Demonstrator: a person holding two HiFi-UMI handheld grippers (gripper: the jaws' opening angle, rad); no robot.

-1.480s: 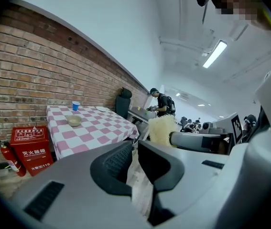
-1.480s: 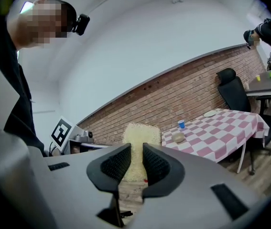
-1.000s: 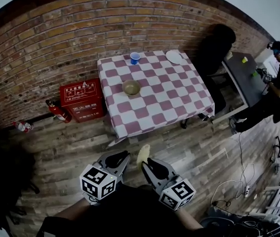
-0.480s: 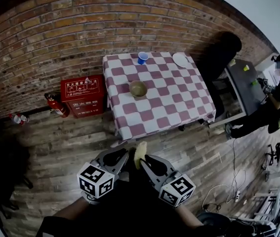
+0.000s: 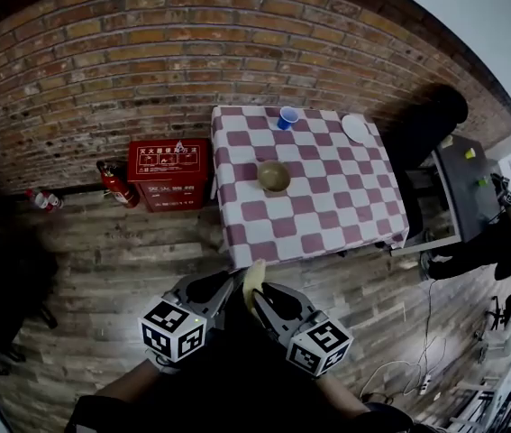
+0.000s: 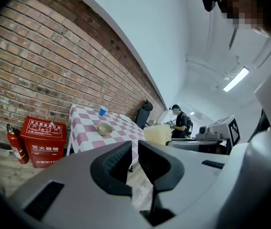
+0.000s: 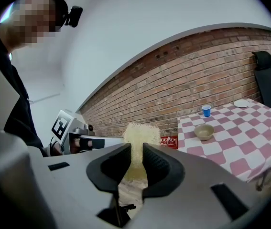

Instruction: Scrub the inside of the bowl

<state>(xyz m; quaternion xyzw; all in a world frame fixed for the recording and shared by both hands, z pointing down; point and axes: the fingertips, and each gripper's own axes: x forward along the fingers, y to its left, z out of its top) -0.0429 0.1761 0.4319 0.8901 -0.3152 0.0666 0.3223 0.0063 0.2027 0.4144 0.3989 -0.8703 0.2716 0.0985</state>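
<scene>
A tan bowl (image 5: 273, 176) stands on the red-and-white checked table (image 5: 327, 215), far ahead of both grippers. It shows small in the left gripper view (image 6: 104, 129) and in the right gripper view (image 7: 204, 131). My right gripper (image 5: 269, 298) is shut on a pale yellow sponge (image 5: 253, 282), which sticks up between its jaws (image 7: 137, 140). Close beside it on the left, my left gripper (image 5: 212, 289) is held with its jaws together and nothing between them (image 6: 133, 149). Both are near my body, above the wooden floor.
A blue cup (image 5: 287, 116) and a white plate (image 5: 356, 128) stand at the table's far side. A red fire cabinet (image 5: 167, 173) and an extinguisher (image 5: 115, 185) stand left of the table by the brick wall. A black chair (image 5: 426, 124), a grey desk (image 5: 462, 174) and a person (image 5: 507, 233) are to the right.
The table and bowl have shifted right and grown slightly in the head view. Both grippers keep their pose near my body, the sponge still held.
</scene>
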